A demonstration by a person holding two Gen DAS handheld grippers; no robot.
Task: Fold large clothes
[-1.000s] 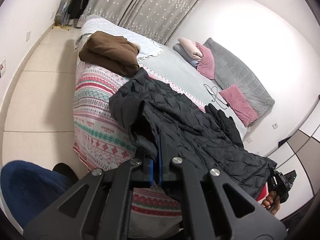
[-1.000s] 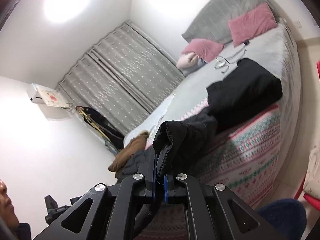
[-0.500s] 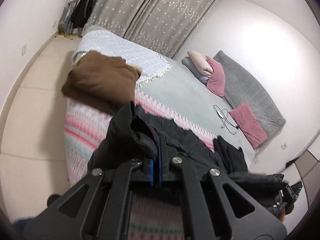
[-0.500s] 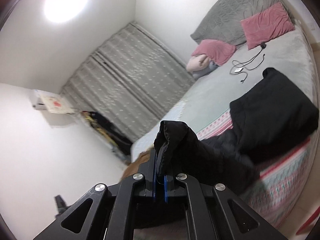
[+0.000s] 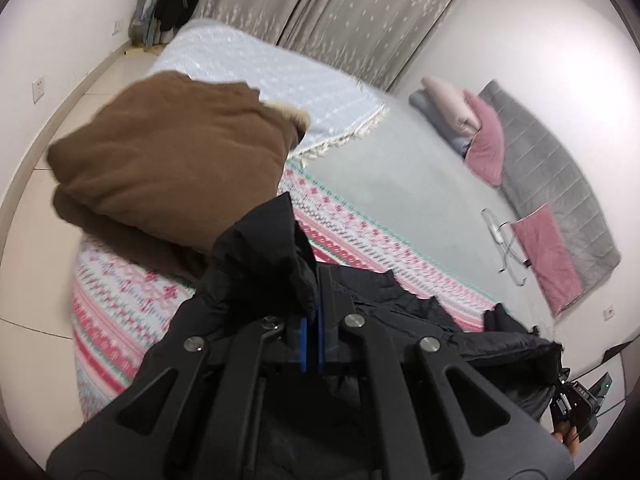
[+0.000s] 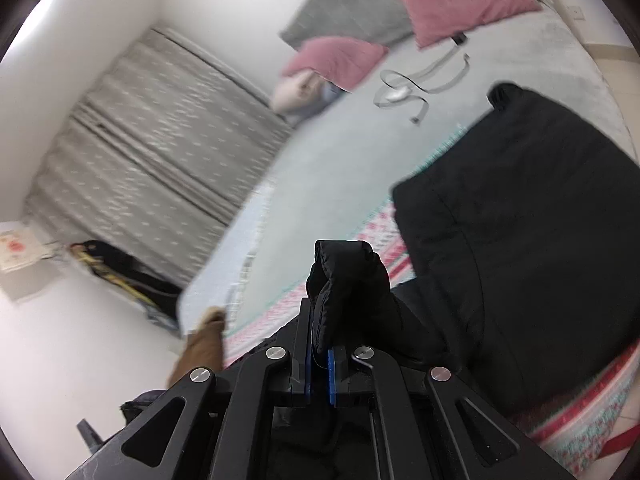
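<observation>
A black quilted jacket is bunched over the near edge of the bed, and my left gripper is shut on a fold of it. In the right wrist view the same jacket rises between the blue pads, with my right gripper shut on another edge. A wide black part of the garment lies flat on the bed to the right. The right gripper also shows at the lower right of the left wrist view, holding the jacket's far end.
A folded brown garment lies on the patterned blanket just left of the jacket. Pink pillows, a grey quilt and a white cable sit farther up the bed. Curtains hang behind; tiled floor lies left.
Both grippers have swept forward over the bed, carrying the jacket edges with them. The jacket has gone from spread along the bed edge to bunched up, and the brown garment is now much closer.
</observation>
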